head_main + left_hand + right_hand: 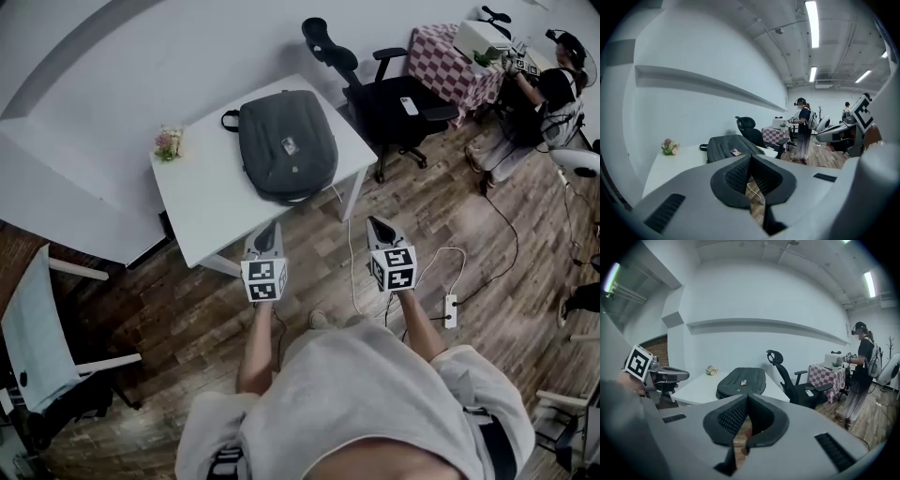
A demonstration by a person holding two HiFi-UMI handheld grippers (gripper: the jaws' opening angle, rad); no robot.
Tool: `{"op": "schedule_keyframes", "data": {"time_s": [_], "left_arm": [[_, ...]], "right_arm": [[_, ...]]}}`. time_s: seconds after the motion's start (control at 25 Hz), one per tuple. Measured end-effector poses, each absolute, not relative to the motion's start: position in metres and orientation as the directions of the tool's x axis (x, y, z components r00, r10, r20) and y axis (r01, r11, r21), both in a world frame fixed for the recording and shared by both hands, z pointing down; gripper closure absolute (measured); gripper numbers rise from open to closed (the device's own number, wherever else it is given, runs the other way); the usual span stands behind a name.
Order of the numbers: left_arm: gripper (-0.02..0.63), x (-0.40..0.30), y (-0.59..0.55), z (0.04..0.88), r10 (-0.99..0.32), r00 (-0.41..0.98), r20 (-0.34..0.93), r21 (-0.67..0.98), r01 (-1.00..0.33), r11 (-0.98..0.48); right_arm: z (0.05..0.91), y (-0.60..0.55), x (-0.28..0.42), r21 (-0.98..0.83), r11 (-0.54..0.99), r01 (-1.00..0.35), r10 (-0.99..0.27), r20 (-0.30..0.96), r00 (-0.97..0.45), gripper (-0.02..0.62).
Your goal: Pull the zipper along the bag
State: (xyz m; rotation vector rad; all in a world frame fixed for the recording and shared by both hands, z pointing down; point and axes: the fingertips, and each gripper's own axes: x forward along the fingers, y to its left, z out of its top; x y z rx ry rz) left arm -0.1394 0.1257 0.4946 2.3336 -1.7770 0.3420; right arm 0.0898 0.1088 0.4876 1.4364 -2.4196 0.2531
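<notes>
A dark grey backpack (286,145) lies flat on the white table (211,192), its lower end at the table's near right edge. In the left gripper view the backpack (729,147) lies ahead, and the right gripper view shows the backpack (742,381) on the table (701,390) too. My left gripper (268,232) is shut and empty, held just off the table's near edge, short of the bag. To its right my right gripper (377,228) is shut and empty over the wooden floor, apart from the table. Both point toward the bag.
A small flower pot (168,143) stands at the table's left edge. A black office chair (389,98) is right of the table, with a checkered table (450,61) and a person (544,98) behind it. A white cable and power strip (450,309) lie on the floor. A white chair (42,328) stands at left.
</notes>
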Motion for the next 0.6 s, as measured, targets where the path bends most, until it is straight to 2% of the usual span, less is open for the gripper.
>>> {"op": "schedule_keyframes", "data": {"time_s": [0.6], "left_arm": [[0.58,-0.13,0.051,0.522,-0.88,0.319,0.353,-0.007,-0.939,-0.343]], "right_arm": [[0.518,0.042,0.085,-0.022,0.448,-0.894,-0.815,0.402,-0.418,0.581]]}}
